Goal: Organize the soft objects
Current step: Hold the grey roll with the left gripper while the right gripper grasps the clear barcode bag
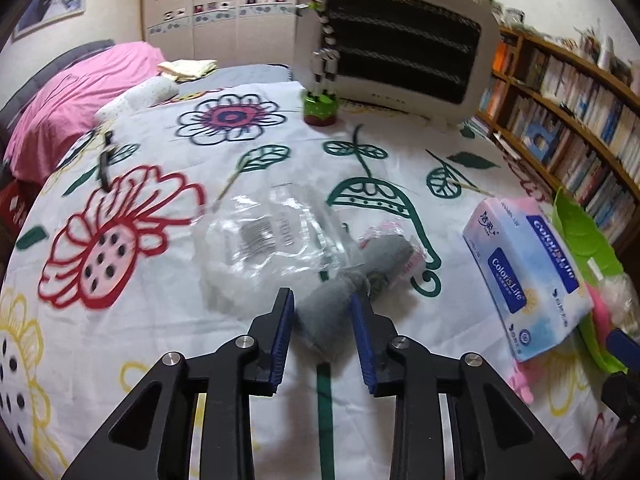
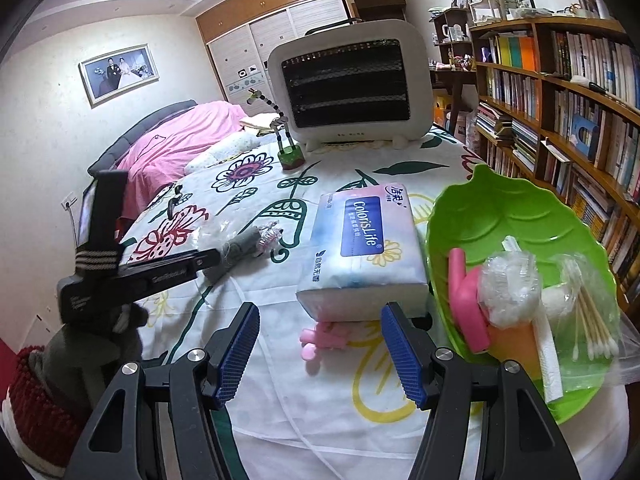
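One grey soft roll [image 1: 320, 320] lies on the flower-print bed cover [image 1: 160, 340] with the left gripper [image 1: 320, 320] closed on its near end, a clear plastic bag [image 1: 264, 240] beside it. One tissue pack [image 2: 360, 248] lies ahead of the right gripper [image 2: 320, 344], whose fingers stand wide apart and hold nothing. Just right of the pack one green leaf-shaped tray [image 2: 500, 208] holds a pink item, a bag of cotton swabs [image 2: 592, 320] and crumpled plastic, while one white heater [image 2: 348, 84], one giraffe toy [image 2: 284, 136] and a bookshelf [image 2: 560, 100] stand at the far side of the bedroom.
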Demonstrator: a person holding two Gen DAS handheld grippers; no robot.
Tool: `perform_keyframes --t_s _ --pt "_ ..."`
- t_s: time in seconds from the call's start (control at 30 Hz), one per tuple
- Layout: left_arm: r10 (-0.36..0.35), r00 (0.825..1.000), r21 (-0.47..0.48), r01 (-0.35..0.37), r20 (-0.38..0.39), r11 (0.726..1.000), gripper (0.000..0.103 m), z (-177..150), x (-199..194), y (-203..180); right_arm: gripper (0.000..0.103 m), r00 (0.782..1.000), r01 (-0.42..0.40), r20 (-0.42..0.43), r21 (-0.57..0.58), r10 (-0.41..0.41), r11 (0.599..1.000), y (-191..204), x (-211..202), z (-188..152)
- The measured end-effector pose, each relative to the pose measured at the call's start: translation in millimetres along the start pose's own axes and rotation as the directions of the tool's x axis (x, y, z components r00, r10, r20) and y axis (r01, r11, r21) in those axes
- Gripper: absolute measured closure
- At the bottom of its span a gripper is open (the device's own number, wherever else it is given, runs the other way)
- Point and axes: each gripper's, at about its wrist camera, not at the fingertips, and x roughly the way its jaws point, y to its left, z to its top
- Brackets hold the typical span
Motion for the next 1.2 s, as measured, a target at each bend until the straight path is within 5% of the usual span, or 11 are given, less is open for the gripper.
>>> perform_keyframes --t_s 0.4,0.5,0.77,1.2 --pt "-0.040 0.999 0.031 0.041 -0.031 0.999 0.067 5.8 13.8 -8.1 0.036 1.000 0.002 -0.009 0.001 -0.002 1.000 2.5 4.8 1.4" --pt "-0.044 0.999 0.049 0.045 -0.029 0.998 0.076 4.1 10.6 -9.1 0.036 1.000 0.000 -0.016 -0.005 0.000 1.000 7.0 7.3 2.9" --pt "-0.092 0.996 0.010 0.091 0.009 0.996 0.082 -13.6 -26.5 3.3 0.036 1.000 -0.009 -0.023 -0.028 0.008 1.000 21.7 10.1 12.3" --pt "-0.062 0.998 -0.056 0.063 0.018 0.996 0.082 -57.1 -72.8 49.9 0.036 0.986 -0.129 -0.115 -0.057 0.122 0.990 69.8 52.1 37.9"
